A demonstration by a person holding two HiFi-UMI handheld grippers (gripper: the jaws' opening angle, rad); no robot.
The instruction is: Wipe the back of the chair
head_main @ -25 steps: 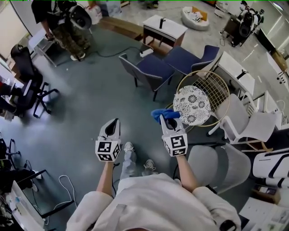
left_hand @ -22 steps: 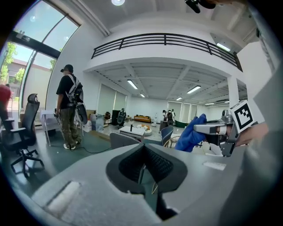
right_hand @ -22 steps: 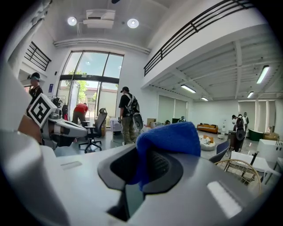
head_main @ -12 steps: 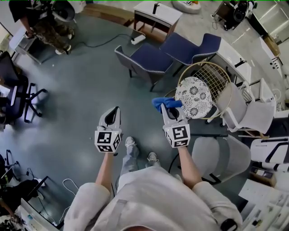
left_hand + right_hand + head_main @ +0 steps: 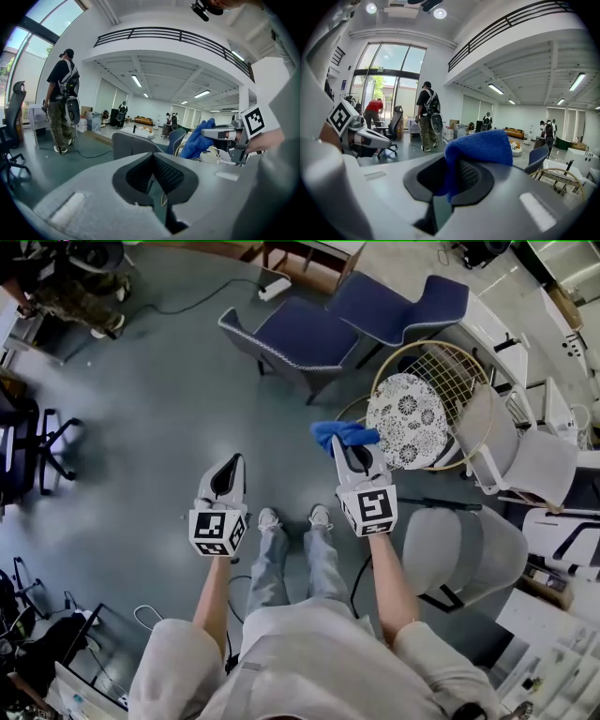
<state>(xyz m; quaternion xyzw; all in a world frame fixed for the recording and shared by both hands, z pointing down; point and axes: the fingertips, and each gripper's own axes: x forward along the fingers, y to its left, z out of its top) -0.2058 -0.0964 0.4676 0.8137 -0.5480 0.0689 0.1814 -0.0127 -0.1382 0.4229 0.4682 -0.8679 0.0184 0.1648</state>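
My right gripper [image 5: 351, 452] is shut on a blue cloth [image 5: 344, 435] [image 5: 480, 147], which bunches over its jaws. It hovers over the floor just left of a round gold wire chair [image 5: 457, 381] with a patterned cushion [image 5: 406, 418]. A grey shell chair [image 5: 466, 554] stands to its right, near my elbow. My left gripper [image 5: 226, 482] [image 5: 152, 174] is held level beside it, jaws closed together with nothing between them. In the left gripper view, the right gripper [image 5: 220, 133] and the cloth [image 5: 197, 140] show at the right.
Two navy chairs [image 5: 295, 334] [image 5: 398, 298] stand ahead on the grey floor. A white chair [image 5: 525, 460] and white tables crowd the right side. Black office chairs [image 5: 28, 442] line the left edge. A person with a backpack [image 5: 61, 101] stands farther off.
The view has travelled forward: the chairs slid up and nearer. Both grippers kept their pose, and the right one with the cloth is now closer to the wire chair.
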